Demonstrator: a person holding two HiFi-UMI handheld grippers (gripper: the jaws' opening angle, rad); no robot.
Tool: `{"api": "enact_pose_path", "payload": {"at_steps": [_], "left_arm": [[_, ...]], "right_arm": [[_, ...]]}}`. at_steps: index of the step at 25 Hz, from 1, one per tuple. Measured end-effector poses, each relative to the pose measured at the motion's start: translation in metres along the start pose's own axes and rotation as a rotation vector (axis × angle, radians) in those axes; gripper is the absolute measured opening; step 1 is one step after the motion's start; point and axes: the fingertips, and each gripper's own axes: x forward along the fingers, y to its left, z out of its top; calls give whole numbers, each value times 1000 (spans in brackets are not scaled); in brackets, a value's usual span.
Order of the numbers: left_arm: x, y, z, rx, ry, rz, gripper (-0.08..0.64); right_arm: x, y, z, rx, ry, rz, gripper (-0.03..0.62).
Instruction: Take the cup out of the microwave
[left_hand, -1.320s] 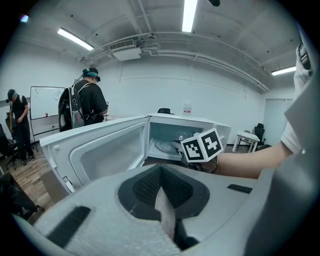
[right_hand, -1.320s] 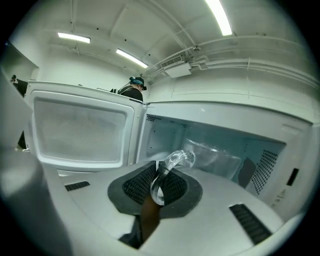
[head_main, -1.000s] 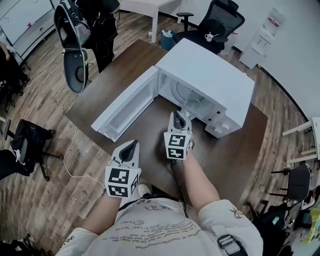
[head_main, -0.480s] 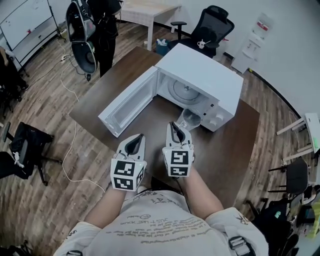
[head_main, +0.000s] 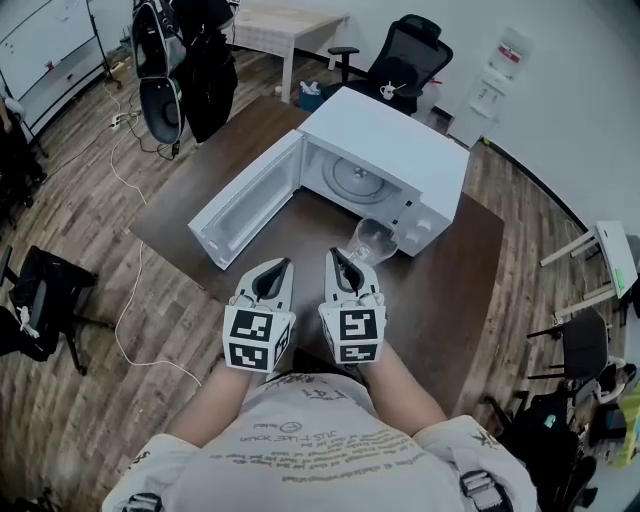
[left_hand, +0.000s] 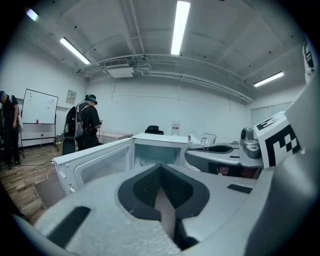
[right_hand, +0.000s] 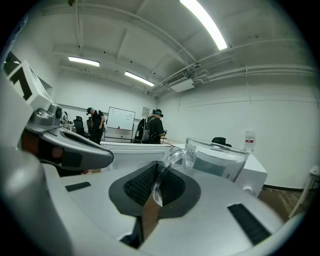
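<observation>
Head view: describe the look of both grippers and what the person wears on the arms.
The left gripper and right gripper are alike: pale grey tapered shells with dark textured pads inside the jaws, each bearing a cube of black-and-white square markers. The person wears a light, short-sleeved printed T-shirt.

Clear glass cup (head_main: 372, 240) with a loop handle, upright, out of the white microwave (head_main: 395, 140) and just before its front, handle pinched in the right hand-held gripper (head_main: 343, 262). Microwave door wide open, turntable showing.
</observation>
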Motion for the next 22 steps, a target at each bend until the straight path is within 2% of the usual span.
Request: {"api": "enact_pose_path", "payload": {"at_steps": [22], "left_arm": [[-13, -3, -4, 6, 5, -2, 11]], "right_arm": [[-9, 14, 1, 1, 6, 20, 15]]}}
